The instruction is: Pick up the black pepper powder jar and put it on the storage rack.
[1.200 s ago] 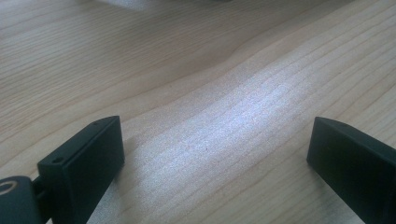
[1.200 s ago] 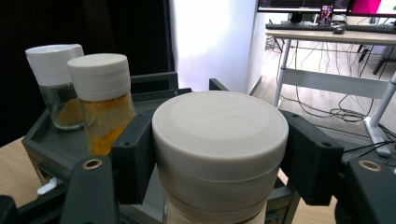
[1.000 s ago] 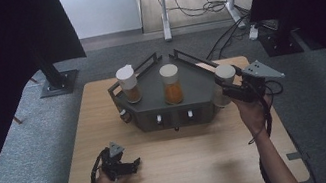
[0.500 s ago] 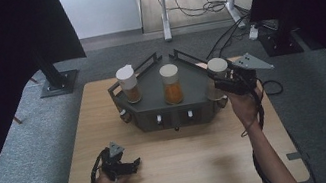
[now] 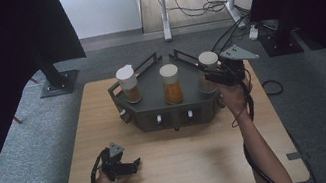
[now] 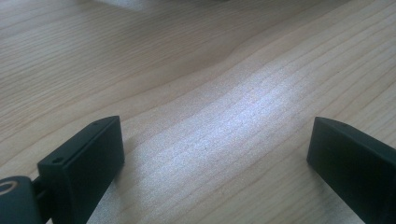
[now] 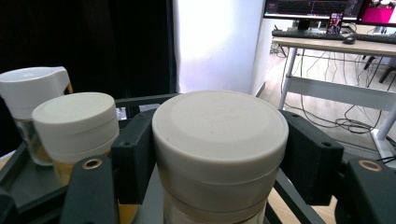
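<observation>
No brand, label or writing can be read on anything here. Three jars stand in a row on the dark rack [image 5: 165, 114] at the upper middle of the high view: the left jar [image 5: 128, 84] with a spouted white lid, the middle jar [image 5: 171, 84] with orange contents, and the right jar [image 5: 209, 70]. At lower left, the left gripper [image 5: 135, 163] rests on the wooden table [image 5: 199, 166], jaws spread wide with nothing between them. Right of centre, the right gripper [image 5: 209, 77] clamps the right jar just under its cream lid [image 7: 219, 126], at the rack's right end.
</observation>
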Motion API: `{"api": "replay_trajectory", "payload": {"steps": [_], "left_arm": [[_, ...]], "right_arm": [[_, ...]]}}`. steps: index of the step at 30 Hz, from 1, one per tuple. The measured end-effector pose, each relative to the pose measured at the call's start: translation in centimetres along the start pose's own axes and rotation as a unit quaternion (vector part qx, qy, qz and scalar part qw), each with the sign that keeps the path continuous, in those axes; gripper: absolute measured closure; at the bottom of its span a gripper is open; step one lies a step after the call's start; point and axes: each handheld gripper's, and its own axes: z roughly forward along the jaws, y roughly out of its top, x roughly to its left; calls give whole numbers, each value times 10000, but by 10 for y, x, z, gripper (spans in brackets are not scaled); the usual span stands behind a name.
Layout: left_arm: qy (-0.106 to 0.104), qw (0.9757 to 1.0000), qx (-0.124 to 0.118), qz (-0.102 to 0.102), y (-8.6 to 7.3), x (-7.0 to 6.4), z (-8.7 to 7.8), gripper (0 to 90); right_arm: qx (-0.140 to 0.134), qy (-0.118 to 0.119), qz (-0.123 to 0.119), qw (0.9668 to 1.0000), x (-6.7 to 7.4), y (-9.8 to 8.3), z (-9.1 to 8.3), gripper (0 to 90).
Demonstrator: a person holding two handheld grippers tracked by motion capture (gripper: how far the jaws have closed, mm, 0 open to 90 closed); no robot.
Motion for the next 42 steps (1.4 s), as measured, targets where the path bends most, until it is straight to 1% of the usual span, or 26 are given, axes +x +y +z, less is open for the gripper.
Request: {"api": "replay_trajectory", "payload": {"steps": [7, 13, 22, 27, 28, 36, 40, 42], "left_arm": [[-7, 10000, 0, 11, 0, 0, 0, 34], [-8, 10000, 2, 16, 0, 0, 0, 35], [-13, 10000, 1, 16, 0, 0, 0, 35], [-13, 10000, -1, 6, -1, 0, -1, 35], [-13, 10000, -1, 6, -1, 0, -1, 35], [-17, 10000, -4, 7, -1, 0, -1, 35], [-17, 10000, -4, 6, -1, 0, -1, 35], [-16, 10000, -5, 5, -1, 0, -1, 35]], "right_arm": [[85, 39, -43, 9999, 1, -1, 18, 332], [121, 55, -14, 9999, 1, -4, 26, 332], [197, 4, 21, 9998, 1, -5, 31, 332], [280, -6, -24, 9996, 1, -6, 34, 332], [261, -8, -16, 9997, 1, -8, 34, 331], [240, -9, 171, 9996, -3, -10, 35, 329], [226, 5, 214, 9995, -3, -10, 34, 324], [149, 62, 310, 9994, -6, -12, 33, 300]]}}
